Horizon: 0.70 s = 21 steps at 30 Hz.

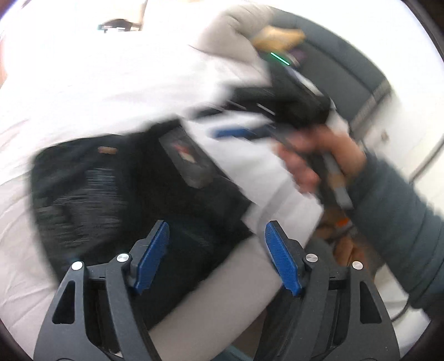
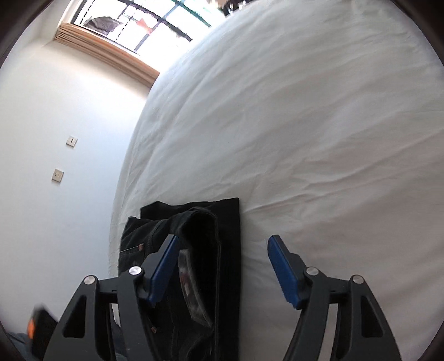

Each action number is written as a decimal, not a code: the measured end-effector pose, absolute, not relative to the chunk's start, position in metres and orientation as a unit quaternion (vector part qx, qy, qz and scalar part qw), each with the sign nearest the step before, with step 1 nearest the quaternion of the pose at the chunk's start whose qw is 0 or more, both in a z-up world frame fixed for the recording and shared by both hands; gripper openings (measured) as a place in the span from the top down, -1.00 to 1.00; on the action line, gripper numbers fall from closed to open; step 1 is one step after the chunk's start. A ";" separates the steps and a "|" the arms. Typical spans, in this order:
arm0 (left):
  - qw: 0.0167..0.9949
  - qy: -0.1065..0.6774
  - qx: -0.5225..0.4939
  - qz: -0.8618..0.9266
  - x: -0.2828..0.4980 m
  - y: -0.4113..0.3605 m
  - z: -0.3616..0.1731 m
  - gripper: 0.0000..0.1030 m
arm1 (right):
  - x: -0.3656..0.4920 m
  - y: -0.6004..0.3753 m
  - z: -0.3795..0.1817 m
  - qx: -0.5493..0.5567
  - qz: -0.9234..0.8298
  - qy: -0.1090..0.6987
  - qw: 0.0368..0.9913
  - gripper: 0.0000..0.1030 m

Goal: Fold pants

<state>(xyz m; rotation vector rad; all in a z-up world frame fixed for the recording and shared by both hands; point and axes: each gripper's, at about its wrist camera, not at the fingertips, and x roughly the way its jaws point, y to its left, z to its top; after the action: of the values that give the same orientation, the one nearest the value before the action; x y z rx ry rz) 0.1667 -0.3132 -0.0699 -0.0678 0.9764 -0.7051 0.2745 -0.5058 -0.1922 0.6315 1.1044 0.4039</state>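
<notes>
The black pants (image 2: 205, 250) lie folded into a narrow stack on the white bed sheet (image 2: 305, 125), near the bed's left edge. A label patch shows on top of them. My right gripper (image 2: 222, 266) is open and empty just above the pants' near end. In the blurred left wrist view the same pants (image 1: 97, 188) lie on the sheet (image 1: 83, 83), and my left gripper (image 1: 216, 250) is open and empty above their near edge. The right gripper (image 1: 241, 133) shows there too, held by a hand in a grey sleeve (image 1: 319, 155).
A white wall (image 2: 69, 125) with two switch plates runs along the bed's left side, under a window (image 2: 155, 19) with a wooden frame. In the left wrist view, dark furniture (image 1: 333, 64) and clutter stand beyond the bed, and a beige pillow (image 1: 230, 30).
</notes>
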 end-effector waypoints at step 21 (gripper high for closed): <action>0.851 0.491 -0.039 -0.183 0.284 -0.225 -0.141 -0.37 | 0.226 -0.466 -0.232 0.351 0.208 0.531 0.743 0.76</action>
<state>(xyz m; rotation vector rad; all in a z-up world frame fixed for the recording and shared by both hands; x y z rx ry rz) 0.2842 -0.2252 -0.1405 -0.0811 1.0338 -0.3849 0.2263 -0.4664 -0.2324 0.7686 1.1641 0.4566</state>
